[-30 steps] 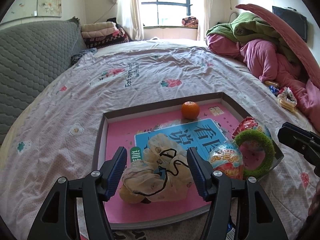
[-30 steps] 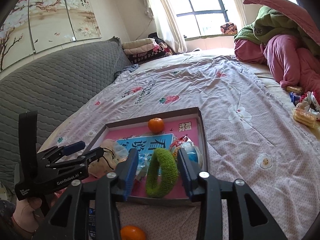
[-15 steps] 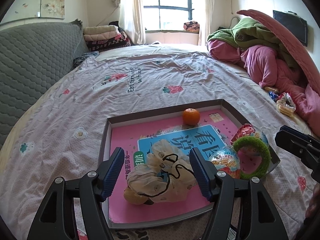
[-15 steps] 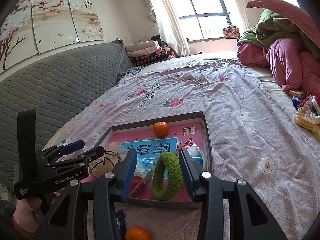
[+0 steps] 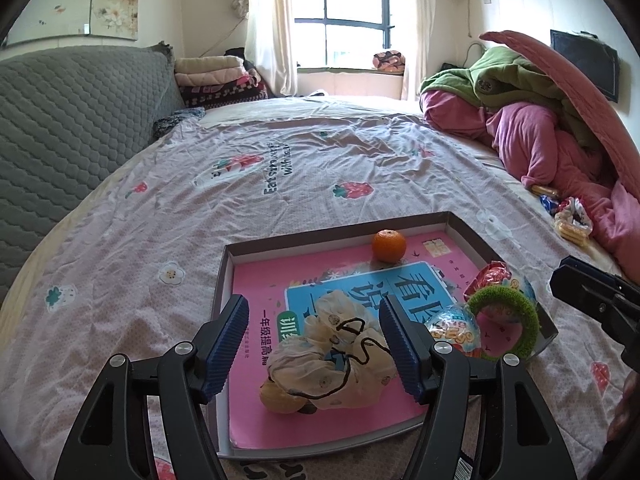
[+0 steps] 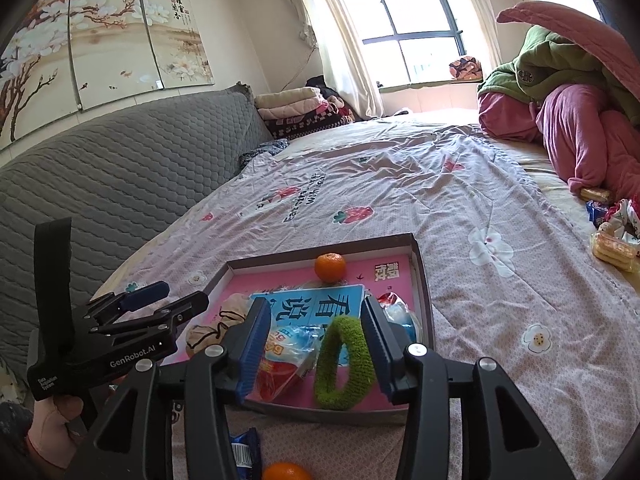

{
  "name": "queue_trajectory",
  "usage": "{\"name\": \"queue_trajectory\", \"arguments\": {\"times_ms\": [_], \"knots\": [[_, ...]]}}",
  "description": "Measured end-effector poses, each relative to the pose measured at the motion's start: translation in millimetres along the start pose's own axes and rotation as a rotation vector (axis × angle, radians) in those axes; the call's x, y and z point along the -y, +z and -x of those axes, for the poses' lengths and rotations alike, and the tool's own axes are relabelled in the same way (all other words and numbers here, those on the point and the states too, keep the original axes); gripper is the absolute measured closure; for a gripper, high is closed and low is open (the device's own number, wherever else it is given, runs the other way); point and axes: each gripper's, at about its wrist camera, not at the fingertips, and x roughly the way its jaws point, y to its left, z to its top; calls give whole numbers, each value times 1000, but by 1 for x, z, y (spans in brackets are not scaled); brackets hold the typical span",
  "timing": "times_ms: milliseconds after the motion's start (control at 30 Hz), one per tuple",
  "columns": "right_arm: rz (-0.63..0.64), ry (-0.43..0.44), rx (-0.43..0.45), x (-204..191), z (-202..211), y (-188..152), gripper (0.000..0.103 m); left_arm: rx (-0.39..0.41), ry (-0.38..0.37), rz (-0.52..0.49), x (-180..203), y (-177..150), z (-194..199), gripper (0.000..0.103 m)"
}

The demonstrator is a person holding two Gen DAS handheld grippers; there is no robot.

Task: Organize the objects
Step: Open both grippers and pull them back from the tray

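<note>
A shallow box lid (image 5: 340,234) with a pink and blue book inside lies on the bed. In it are an orange (image 5: 389,245), a cream drawstring pouch (image 5: 340,360), a snack bag (image 5: 454,328) and a green fuzzy ring (image 5: 504,326) leaning on the right wall. My left gripper (image 5: 314,344) is open above the pouch, not touching it. My right gripper (image 6: 316,348) is open, its fingers either side of the ring (image 6: 344,364) and snack bag (image 6: 288,352), held back from them. The tray (image 6: 420,264) and orange (image 6: 330,267) show there too.
A second orange (image 6: 286,472) and a blue packet (image 6: 244,452) lie on the bed before the tray. Biscuit packs and wrappers (image 6: 612,244) lie at the right. Piled pink and green bedding (image 5: 540,128) fills the far right, a grey headboard (image 5: 60,128) the left.
Both grippers have pulled back and risen a little, so the tray sits lower and farther in both views. Both stay open; the objects in the tray have not moved.
</note>
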Motion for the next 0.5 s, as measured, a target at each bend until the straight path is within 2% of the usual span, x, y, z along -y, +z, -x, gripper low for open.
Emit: {"name": "queue_trajectory", "arguments": {"times_ms": [267,333,500], "knots": [[13,-4,30,-7,4,4,53,22,-1,5,0,2,9,33],[33,-16,40,-10,7,5,52,32,-9,12,-1,3,15,31],[90,-40,64,-19,13,6,44,40,-17,23,-2,3,24,28]]}}
